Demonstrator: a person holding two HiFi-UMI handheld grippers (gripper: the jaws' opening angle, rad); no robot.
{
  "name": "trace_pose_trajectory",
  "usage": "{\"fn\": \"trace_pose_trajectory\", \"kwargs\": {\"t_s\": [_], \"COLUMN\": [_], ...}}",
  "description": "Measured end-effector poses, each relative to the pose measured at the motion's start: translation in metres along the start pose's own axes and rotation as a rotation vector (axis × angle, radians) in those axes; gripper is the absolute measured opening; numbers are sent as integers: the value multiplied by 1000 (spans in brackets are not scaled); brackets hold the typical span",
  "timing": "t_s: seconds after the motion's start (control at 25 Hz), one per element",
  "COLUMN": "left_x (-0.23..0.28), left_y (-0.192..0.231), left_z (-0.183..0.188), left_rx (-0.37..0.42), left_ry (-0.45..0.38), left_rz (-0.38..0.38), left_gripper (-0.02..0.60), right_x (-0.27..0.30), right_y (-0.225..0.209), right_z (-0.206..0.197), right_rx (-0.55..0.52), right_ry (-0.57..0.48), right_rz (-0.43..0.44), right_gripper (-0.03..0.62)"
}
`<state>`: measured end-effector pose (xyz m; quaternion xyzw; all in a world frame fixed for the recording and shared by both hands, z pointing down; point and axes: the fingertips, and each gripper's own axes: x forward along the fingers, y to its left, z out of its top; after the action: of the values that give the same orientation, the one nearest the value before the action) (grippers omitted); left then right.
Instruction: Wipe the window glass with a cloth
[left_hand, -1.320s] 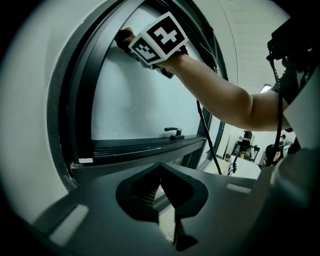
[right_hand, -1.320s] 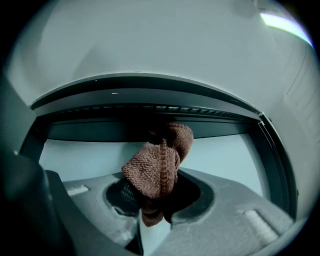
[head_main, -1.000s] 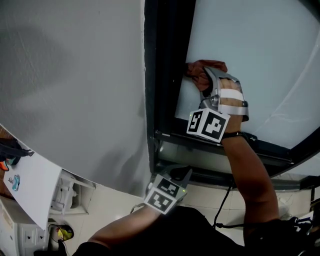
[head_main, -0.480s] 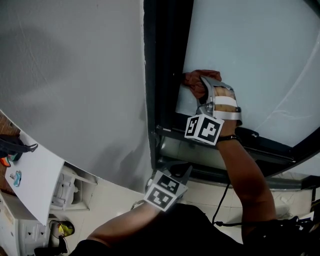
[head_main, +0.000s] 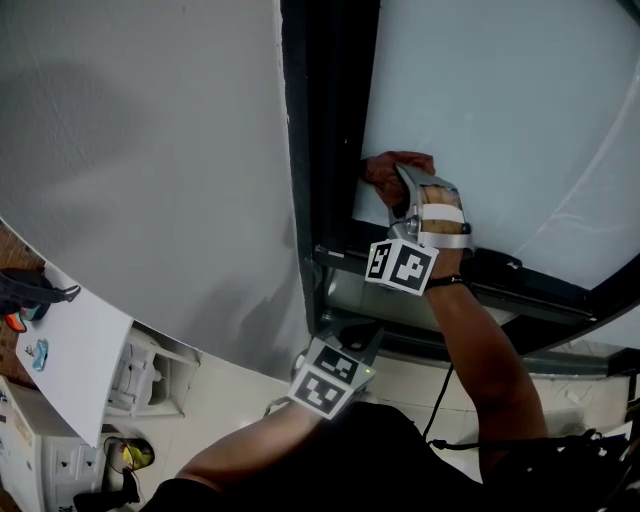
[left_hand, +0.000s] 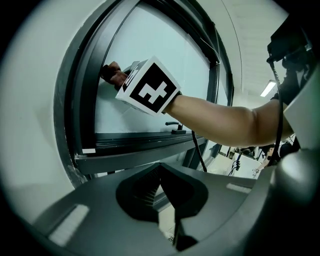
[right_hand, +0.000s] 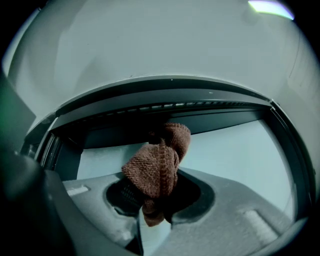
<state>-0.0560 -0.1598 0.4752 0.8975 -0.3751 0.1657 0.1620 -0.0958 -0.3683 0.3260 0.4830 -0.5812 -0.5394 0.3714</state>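
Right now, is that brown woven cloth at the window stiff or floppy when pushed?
Probably floppy: the brown woven cloth bunches into soft folds where the right gripper clamps it. Likely light, as one pinch carries it. Its nubbly weave should drag on the window glass.

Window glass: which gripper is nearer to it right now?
Right. The right gripper holds the brown cloth against the window glass, low beside the dark frame. The left gripper hangs below that frame, off the glass, jaws together and holding nothing.

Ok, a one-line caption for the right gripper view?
Right gripper clamped on a bunched brown cloth, held at the window glass beside the dark frame.
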Motion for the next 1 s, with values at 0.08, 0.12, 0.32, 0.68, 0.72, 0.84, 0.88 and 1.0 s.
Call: {"fn": "trace_pose_trajectory", "kwargs": {"t_s": [0.08, 0.12, 0.32, 0.68, 0.72, 0.84, 0.88, 1.0], "left_x": [-1, -1, 0, 1, 0, 0, 0, 0], "left_y": [1, 2, 1, 2, 2, 2, 2, 2], "left_z": [0, 0, 0, -2, -3, -3, -3, -3], "left_rx": [-3, -4, -7, -17, -18, -18, -18, -16], "left_ry": [-1, -2, 0, 1, 1, 3, 4, 4], "left_rz": [3, 4, 7, 7, 6, 6, 5, 3], "left_gripper": [17, 18, 18, 17, 17, 17, 17, 17], "right_x": [0, 0, -2, -4, -4, -5, -6, -6], "right_y": [8, 12, 27, 58, 62, 73, 76, 83], "right_z": [0, 0, -3, -8, -9, -10, -11, -12], "right_rx": [6, 9, 17, 29, 26, 16, 13, 10], "right_ry": [-2, -4, -9, 4, 6, 9, 8, 9], "right_rz": [8, 12, 26, 85, 92, 105, 108, 116], "right_gripper": [94, 94, 94, 94, 94, 94, 94, 94]}}
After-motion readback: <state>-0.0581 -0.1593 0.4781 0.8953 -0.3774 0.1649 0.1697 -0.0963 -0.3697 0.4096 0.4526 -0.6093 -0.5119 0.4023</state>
